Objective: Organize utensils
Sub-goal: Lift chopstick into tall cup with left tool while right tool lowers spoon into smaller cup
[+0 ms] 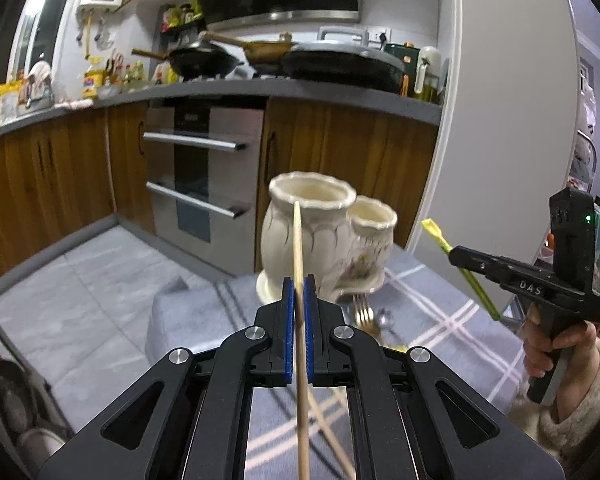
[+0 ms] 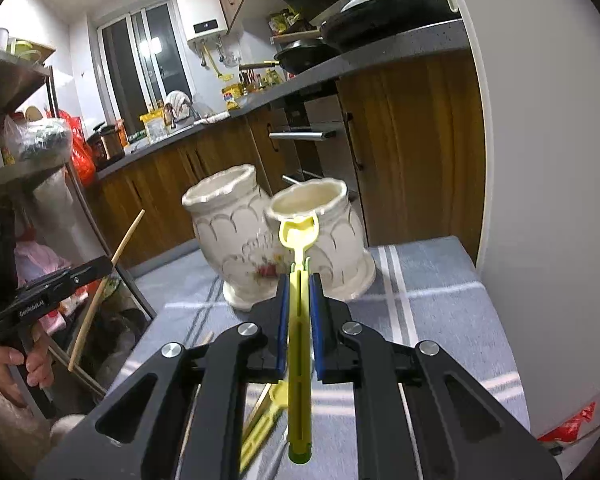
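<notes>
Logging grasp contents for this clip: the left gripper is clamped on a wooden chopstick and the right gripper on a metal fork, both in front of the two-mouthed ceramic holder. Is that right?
Not quite. The right gripper holds a yellow-green plastic utensil, not a metal fork; the right wrist view shows it between the fingers. The fork lies on the cloth in the left wrist view. The left gripper does clamp the wooden chopstick, before the ceramic holder.
</notes>
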A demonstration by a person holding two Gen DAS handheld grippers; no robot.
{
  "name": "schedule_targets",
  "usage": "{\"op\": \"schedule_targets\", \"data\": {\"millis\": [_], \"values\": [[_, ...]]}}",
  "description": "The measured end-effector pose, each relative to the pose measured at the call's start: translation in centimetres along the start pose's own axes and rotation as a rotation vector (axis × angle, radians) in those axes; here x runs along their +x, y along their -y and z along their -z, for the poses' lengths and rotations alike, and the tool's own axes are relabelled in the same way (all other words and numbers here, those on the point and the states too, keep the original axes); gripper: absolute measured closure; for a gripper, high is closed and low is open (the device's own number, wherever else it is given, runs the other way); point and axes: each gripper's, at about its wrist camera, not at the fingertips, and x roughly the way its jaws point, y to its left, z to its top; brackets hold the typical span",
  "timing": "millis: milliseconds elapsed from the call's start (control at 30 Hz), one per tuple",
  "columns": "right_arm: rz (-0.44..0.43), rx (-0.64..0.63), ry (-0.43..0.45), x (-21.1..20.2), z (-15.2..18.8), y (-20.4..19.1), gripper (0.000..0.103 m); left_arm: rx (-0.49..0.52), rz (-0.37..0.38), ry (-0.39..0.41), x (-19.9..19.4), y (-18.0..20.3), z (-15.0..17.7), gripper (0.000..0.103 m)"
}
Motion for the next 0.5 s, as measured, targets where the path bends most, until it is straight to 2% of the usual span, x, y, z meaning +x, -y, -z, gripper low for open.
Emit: {"op": "schedule_targets", "data": {"millis": [333, 500], "values": [[-0.022, 0.029, 0.138, 3.1, -6.1, 0.4, 0.093, 0.03, 0.018, 0.089, 2.1, 1.5, -5.0, 0.098], [-0.043, 0.053, 0.195, 4.5, -8.4, 1.5, 0.093, 0.047, 0.003, 0.131, 3.7, 2.1, -7.5, 0.098]]}}
